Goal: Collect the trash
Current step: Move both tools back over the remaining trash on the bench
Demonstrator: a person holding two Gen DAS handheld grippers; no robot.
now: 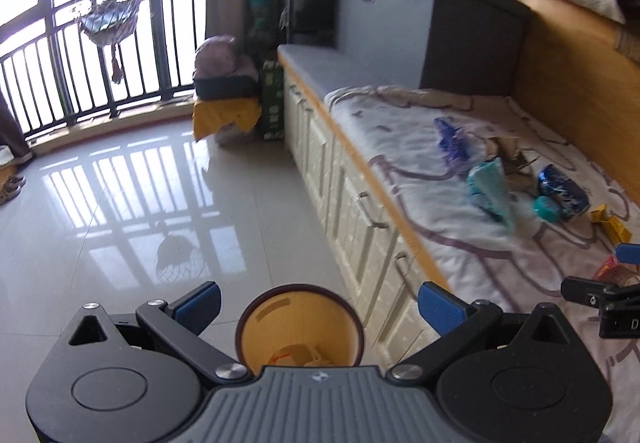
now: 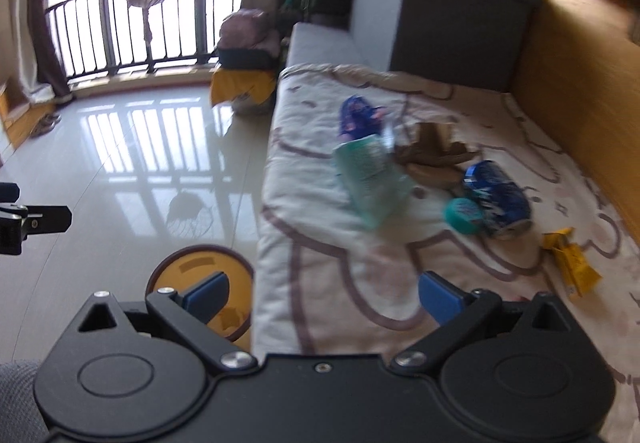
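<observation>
A round bin (image 1: 280, 323) with a dark rim and yellow inside stands on the floor against the bed, with some scraps at its bottom. My left gripper (image 1: 320, 305) hangs open just above it, empty. My right gripper (image 2: 324, 299) is open and empty over the bed's near edge, with the bin (image 2: 240, 267) to its lower left. On the bedcover lie a blue wrapper (image 2: 356, 117), a teal packet (image 2: 372, 175), brown paper (image 2: 432, 155), a crushed blue can (image 2: 496, 199), a teal lid (image 2: 464, 215) and a yellow wrapper (image 2: 572, 259).
The bed (image 1: 400, 147) sits on white drawers (image 1: 340, 183) beside a shiny tiled floor (image 1: 160, 203). A grey box (image 1: 420, 23) stands at the bed's far end, and a wooden wall panel (image 2: 580, 103) runs along its right. Bags (image 1: 224, 91) pile up by the railed window.
</observation>
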